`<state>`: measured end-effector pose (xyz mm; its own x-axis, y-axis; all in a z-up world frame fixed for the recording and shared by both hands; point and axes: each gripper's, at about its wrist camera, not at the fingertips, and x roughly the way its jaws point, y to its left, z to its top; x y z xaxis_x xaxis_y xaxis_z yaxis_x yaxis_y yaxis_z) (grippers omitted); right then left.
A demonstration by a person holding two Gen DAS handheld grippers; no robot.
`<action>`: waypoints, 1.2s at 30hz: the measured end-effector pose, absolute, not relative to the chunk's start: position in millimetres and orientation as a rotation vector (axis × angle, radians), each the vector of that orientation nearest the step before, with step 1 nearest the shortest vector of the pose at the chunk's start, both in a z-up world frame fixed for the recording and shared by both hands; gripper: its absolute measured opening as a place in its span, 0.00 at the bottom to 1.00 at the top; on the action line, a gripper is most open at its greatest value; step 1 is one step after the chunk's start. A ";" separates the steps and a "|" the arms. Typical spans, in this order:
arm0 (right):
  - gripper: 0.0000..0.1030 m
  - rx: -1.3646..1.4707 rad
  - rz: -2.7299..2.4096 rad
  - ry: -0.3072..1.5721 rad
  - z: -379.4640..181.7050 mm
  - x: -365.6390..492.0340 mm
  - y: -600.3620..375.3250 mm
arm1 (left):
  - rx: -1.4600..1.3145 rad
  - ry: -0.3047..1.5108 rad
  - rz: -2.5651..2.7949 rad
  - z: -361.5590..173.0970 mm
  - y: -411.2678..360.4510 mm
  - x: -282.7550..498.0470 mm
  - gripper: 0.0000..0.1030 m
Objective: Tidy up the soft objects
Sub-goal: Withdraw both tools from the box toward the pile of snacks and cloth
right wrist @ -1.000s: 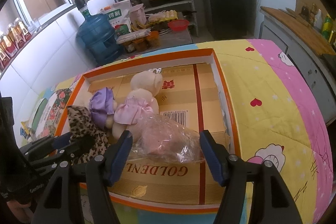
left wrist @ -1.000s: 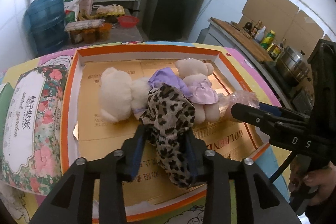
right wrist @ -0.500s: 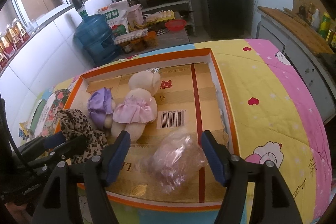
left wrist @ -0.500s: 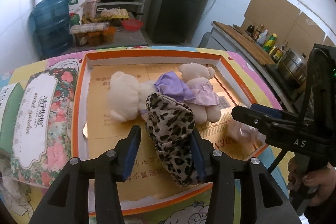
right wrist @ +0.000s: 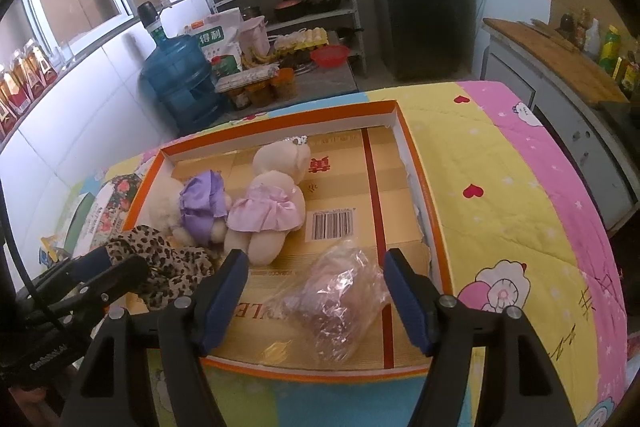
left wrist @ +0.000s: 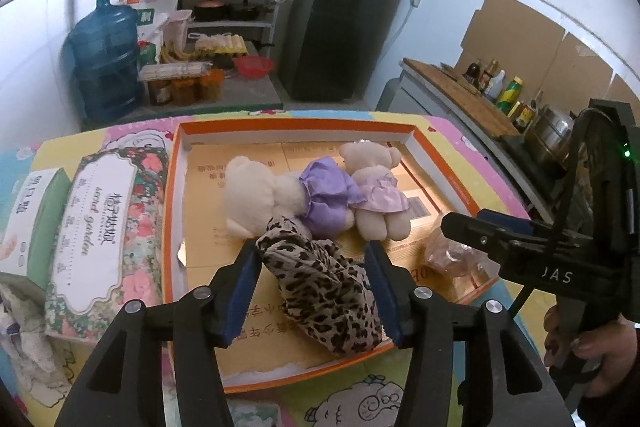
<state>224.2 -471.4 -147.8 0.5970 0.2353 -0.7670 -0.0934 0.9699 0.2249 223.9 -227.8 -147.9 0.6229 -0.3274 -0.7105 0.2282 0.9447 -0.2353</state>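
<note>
Leopard cloth (left wrist: 320, 287) lies at six o'clock in the orange box (left wrist: 296, 125), just released: the left gripper (left wrist: 316, 291) is opening, pads now off the fabric. At its three o'clock, the plastic bag (right wrist: 340, 299) has dropped between the right gripper's (right wrist: 316, 297) spread jaws. Both look placed.

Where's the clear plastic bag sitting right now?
In the right wrist view the plastic bag lies in the orange tray's near right corner, between the open right tongs, right of the pink-dressed bear.
</note>
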 end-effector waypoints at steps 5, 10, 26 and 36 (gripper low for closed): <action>0.68 0.167 0.190 0.892 -136.9 214.3 -465.7 | -0.136 0.812 -0.327 -137.4 -220.7 214.1 0.54; 0.68 0.166 0.186 0.870 -125.8 203.9 -458.9 | -0.136 0.789 -0.336 -127.7 -215.0 204.3 0.54; 0.68 0.130 0.188 0.823 -97.5 170.0 -419.3 | -0.153 0.712 -0.376 -92.9 -184.0 169.9 0.55; 0.68 0.120 0.217 0.810 -84.3 155.2 -386.2 | -0.161 0.675 -0.371 -78.1 -150.3 147.4 0.55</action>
